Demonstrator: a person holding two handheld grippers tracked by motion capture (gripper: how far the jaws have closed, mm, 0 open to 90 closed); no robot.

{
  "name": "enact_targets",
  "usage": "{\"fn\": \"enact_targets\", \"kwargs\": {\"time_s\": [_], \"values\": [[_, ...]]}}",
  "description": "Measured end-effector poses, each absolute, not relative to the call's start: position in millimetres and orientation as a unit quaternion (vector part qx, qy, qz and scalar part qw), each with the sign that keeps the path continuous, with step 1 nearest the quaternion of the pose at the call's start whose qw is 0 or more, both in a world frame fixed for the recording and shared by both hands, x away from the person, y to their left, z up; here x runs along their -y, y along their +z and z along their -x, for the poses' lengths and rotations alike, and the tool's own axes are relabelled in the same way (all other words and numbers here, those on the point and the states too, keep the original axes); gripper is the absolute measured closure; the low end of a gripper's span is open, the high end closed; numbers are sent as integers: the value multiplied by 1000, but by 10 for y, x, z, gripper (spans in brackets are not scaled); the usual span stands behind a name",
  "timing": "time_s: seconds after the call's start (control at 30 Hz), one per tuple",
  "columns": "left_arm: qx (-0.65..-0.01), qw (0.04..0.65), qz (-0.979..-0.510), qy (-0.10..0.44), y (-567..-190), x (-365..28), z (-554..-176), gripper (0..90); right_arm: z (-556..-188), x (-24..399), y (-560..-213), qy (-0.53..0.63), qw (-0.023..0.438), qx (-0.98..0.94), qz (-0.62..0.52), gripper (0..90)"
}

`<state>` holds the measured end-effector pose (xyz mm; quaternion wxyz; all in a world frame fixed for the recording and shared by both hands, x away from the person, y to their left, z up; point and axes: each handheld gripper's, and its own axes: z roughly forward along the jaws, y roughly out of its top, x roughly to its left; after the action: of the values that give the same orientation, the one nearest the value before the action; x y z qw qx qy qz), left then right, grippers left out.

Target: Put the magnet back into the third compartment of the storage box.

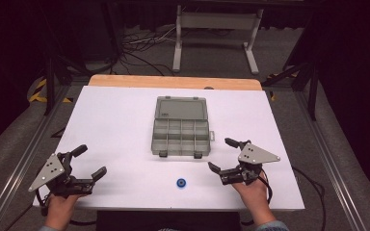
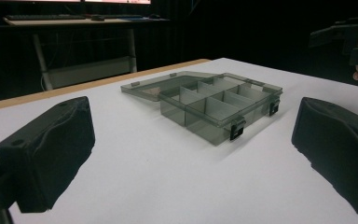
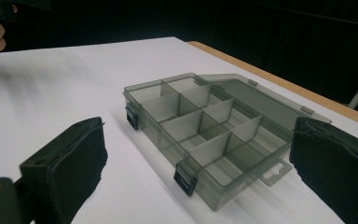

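Note:
A translucent grey compartment box [image 1: 180, 137] lies in the middle of the white table [image 1: 115, 120] with its lid [image 1: 181, 108] folded flat open behind it. Its compartments look empty in the left gripper view [image 2: 214, 105] and the right gripper view [image 3: 205, 130]. A small blue round object [image 1: 181, 182] lies near the front edge, between the hands. My left gripper [image 1: 92, 162] sits at the front left, jaws wide open, nothing between them. My right gripper [image 1: 223, 155] sits at the front right of the box, also open and holding nothing.
A bare wooden strip [image 1: 173, 82] runs along the table's far edge. Beyond it stand a white frame [image 1: 217, 33] and cables on the floor. Metal rails [image 1: 24, 159] flank the table on both sides.

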<state>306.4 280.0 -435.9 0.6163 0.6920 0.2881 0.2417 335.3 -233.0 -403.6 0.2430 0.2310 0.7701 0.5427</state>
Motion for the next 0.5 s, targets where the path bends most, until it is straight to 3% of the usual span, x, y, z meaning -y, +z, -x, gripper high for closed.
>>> {"fn": "enact_targets", "kwargs": {"time_s": [0.5], "values": [[-286, 616, -693, 242, -4357, -2801, -3062, 1, -3391, 2075, -3954, 544, 215, -784, -206, 26]]}}
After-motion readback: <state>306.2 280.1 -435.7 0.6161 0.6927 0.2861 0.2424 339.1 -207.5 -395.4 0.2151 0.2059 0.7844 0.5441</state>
